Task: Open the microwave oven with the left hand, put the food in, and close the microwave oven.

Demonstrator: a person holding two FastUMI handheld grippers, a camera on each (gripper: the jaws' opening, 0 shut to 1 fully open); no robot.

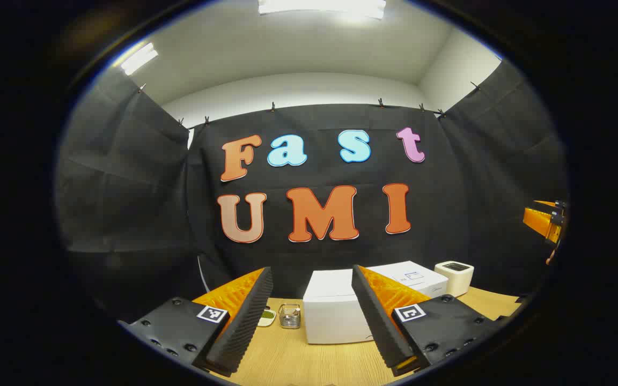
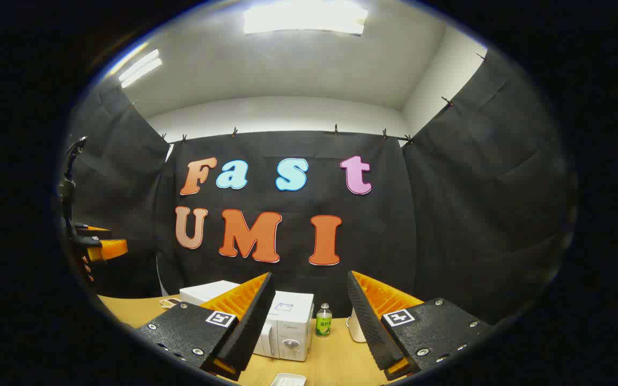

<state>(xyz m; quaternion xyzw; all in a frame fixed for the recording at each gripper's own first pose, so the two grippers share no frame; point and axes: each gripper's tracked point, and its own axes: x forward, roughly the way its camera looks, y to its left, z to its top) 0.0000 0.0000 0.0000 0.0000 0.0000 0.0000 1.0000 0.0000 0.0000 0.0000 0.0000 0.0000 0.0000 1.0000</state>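
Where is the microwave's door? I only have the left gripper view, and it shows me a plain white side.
Observer: In the right gripper view the microwave shows its front; the door looks shut.
Operator: Any controls?
Observer: A dial sits on the front panel.
Operator: Anything beside it?
Observer: A green bottle stands upright just right of it in that view, apart from it.
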